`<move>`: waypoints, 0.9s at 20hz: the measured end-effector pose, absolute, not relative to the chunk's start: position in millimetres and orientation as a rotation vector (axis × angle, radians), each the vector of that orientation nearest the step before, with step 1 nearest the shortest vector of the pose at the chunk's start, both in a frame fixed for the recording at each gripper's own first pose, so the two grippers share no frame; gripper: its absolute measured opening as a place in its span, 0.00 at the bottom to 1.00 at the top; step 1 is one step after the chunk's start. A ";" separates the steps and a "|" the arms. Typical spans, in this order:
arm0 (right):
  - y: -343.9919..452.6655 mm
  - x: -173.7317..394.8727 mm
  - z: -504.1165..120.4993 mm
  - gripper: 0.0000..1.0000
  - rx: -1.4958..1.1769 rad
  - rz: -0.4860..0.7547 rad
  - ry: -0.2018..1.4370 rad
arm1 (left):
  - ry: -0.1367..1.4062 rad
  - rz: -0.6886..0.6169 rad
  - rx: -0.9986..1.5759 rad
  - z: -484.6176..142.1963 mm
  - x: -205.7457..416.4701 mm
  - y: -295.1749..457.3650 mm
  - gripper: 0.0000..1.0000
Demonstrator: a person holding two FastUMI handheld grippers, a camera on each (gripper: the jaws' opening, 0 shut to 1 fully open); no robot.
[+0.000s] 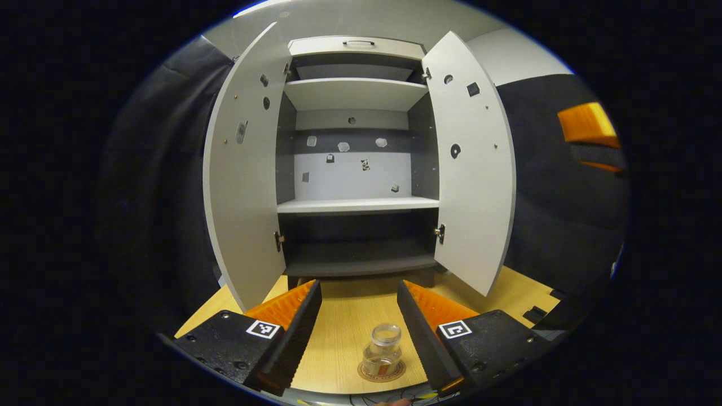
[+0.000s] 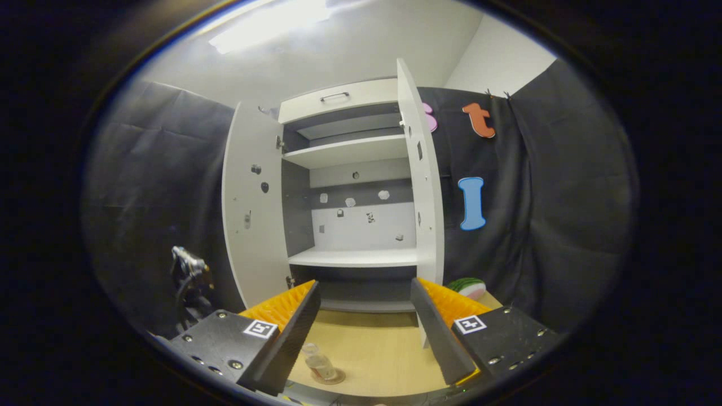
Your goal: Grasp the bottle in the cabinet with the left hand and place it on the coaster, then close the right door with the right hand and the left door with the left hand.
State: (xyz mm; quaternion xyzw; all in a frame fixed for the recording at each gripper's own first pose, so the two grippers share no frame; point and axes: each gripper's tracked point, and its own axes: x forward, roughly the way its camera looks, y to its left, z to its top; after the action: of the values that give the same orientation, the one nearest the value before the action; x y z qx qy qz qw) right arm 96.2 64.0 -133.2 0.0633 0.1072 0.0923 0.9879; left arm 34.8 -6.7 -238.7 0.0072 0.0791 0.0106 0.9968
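The glass bottle was seen standing on the coaster between the wide-open left gripper. The right gripper, also spread wide and empty, was best carried ahead-right behind the right door, pushing flat near its free edge.

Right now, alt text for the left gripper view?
A clear bottle stands on a round coaster on the wooden table, between the open left gripper fingers. Behind it, a white cabinet has both doors open.

No legible text or labels.
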 end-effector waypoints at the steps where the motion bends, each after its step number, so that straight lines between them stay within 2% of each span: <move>1: 65.5 98.3 -135.7 0.98 0.135 0.187 0.224 | 0.157 0.016 0.015 -250.0 34.4 -8.7 0.87; 10: 66.5 113.9 -155.5 0.98 0.085 0.191 0.247 | 0.188 -0.097 0.019 -306.3 31.3 -41.3 0.87; 13: 66.9 116.3 -153.3 0.98 0.083 0.197 0.233 | 0.180 -0.131 -0.002 -299.2 28.7 -49.1 0.87; 14: 66.1 117.7 -152.5 0.98 0.092 0.200 0.229 | 0.178 -0.139 -0.001 -295.8 27.9 -52.1 0.88; 16: 63.9 120.9 -150.9 0.98 0.108 0.198 0.228 | 0.179 -0.124 0.015 -288.2 27.1 -46.8 0.99; 18: 58.9 125.1 -148.3 0.98 0.124 0.194 0.231 | 0.189 -0.128 0.019 -283.0 24.7 -47.3 0.99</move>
State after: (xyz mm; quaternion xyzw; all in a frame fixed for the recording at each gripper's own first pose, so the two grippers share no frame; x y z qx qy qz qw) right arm 125.1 58.9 -148.3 0.0615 0.1149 0.0967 0.9868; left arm 24.7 -47.3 -283.0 0.0094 0.0944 -0.0638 0.9934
